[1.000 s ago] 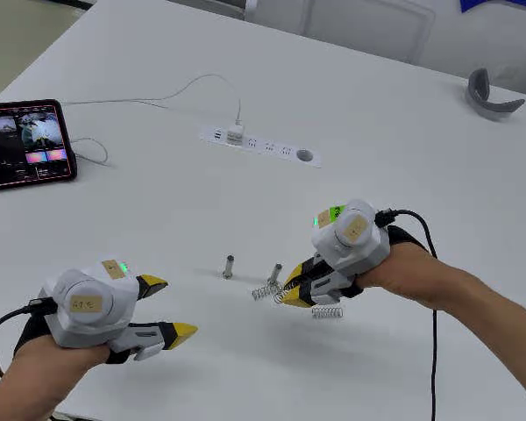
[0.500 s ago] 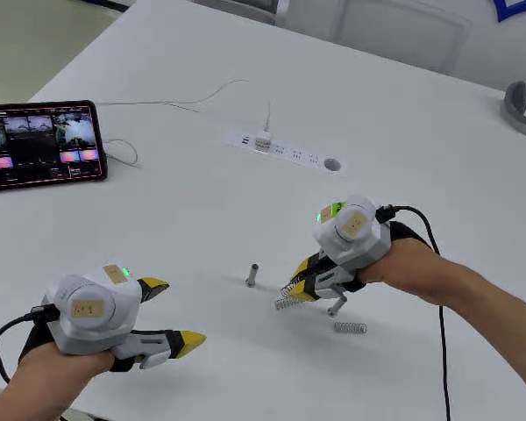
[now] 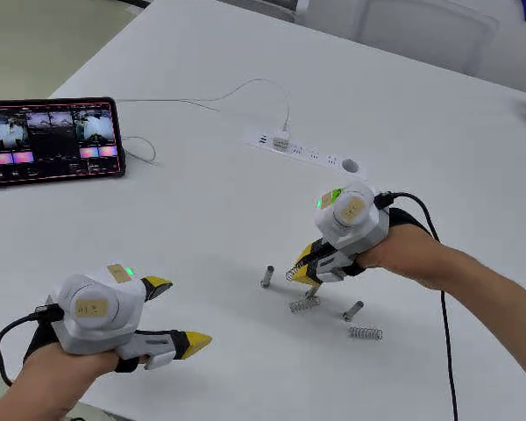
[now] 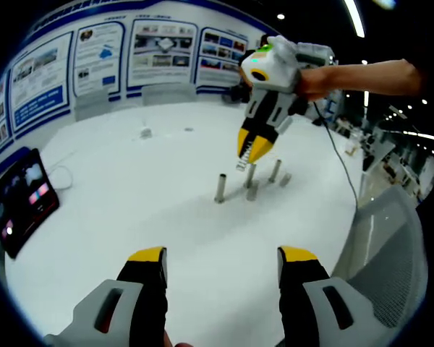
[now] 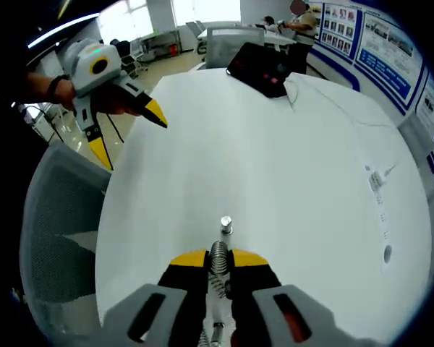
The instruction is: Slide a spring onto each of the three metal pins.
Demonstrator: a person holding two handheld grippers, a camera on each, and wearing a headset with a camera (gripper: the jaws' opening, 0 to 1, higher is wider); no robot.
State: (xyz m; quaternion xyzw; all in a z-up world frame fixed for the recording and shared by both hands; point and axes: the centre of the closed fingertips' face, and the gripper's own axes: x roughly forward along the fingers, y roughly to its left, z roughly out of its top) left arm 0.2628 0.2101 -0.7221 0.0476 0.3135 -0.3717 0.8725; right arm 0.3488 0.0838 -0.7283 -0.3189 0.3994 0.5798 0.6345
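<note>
Right gripper (image 3: pixel 302 267): jaws pressed onto a spring (image 5: pixel 218 253), pinching it across its coils with the free end pointing forward. One pin (image 5: pixel 225 225) stands upright just ahead of that end. The spring is not yet over it.

Left gripper (image 3: pixel 177 310): jaws spread, nothing between them, hovering toward the near left corner of the desk (image 3: pixel 202 202), well apart from the work.

A second pin (image 4: pixel 250 176) and a third pin (image 4: pixel 275 170) stand close behind the first, near the near edge and right of centre. All three look bare. Two loose springs (image 3: pixel 304 304) (image 3: pixel 366 333) lie beside them.

Risks, as I judge them:
- The pins look free-standing, so a nudge from a jaw tip or an off-axis spring end could topple or skate one.
- A hard pinch may flatten the coils so they catch on the pin top.
- A loose pinch may let the spring flick away.

Surface: smooth, white, bare, nothing to check a rolling part. A tablet (image 3: pixel 53 140) sits at the left edge and a power strip (image 3: pixel 311 153) toward the far side.

Room: poster boards along a wall, a mesh chair at the desk's edge, ceiling lights.
</note>
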